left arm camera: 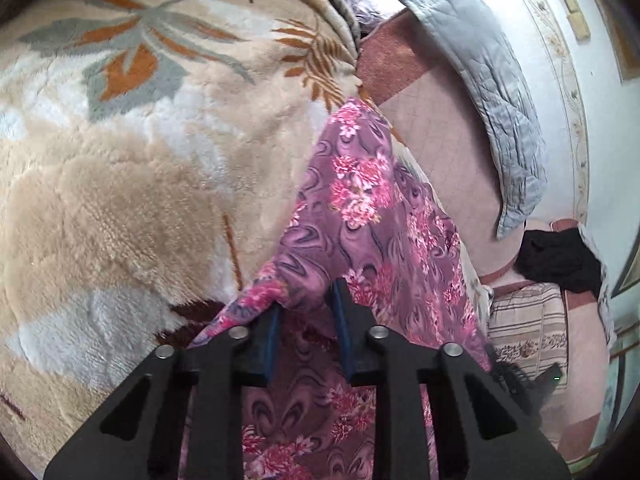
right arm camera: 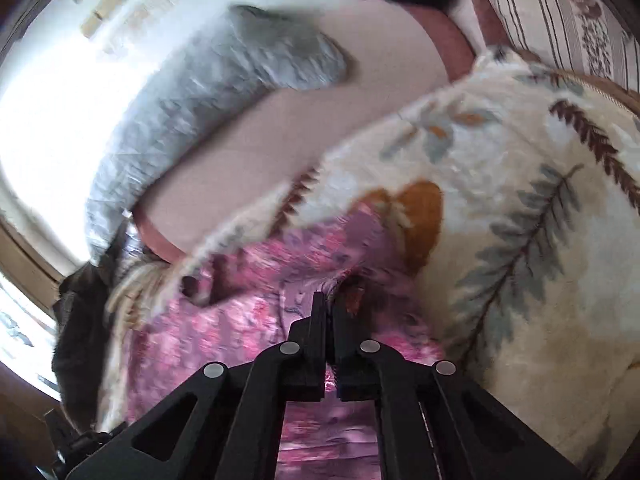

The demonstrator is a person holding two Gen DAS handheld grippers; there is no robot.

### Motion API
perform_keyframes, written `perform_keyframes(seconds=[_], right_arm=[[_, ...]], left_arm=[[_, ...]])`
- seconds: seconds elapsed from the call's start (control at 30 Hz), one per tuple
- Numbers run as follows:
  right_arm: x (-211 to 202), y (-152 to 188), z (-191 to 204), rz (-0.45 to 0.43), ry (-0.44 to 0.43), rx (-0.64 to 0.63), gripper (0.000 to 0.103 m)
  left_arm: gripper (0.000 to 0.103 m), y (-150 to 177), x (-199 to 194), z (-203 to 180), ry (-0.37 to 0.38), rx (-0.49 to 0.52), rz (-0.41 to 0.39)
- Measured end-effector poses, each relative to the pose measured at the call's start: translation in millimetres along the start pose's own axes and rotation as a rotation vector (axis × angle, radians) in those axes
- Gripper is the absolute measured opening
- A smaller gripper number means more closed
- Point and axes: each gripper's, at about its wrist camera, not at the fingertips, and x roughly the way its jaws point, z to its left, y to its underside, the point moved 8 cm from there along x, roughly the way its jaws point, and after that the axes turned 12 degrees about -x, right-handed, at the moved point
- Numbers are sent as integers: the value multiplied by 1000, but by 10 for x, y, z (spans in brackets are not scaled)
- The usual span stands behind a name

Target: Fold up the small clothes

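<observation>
A purple garment with pink flowers (left arm camera: 360, 200) lies on a cream plush blanket with leaf patterns (left arm camera: 132, 152). In the left wrist view it runs from under my left gripper (left arm camera: 307, 296) up toward the blanket's right edge. The left jaws stand apart, with cloth between and under them. In the blurred right wrist view the same garment (right arm camera: 248, 292) lies bunched under my right gripper (right arm camera: 327, 300), whose jaws are closed together on a fold of it. The blanket (right arm camera: 520, 208) fills the right side there.
A grey quilted duvet (left arm camera: 488, 72) lies on a pink sheet (left arm camera: 436, 128) beside the blanket. A black garment (left arm camera: 560, 256) and a striped floral cushion (left arm camera: 528, 324) sit at the far end. A bright window (right arm camera: 48, 120) shows at the left in the right wrist view.
</observation>
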Motion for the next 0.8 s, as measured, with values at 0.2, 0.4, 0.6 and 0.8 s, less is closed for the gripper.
perform_keyframes(seconds=[0.2,0.4,0.6,0.8], right_arm=[[10,137,-94,67,111,-3,9],[-124,30,291,-18,-22,-91,16],[276,492,498,152,26,-272,22],[67,729,558,362,18,-309,37]], left_arm=[[19,92,-105,-69,4,12,18],[36,235,-233,-526,32,241,-54],[35,230,106,-277,-165,309,-17],[37,454,17,-269,-267,364,47]])
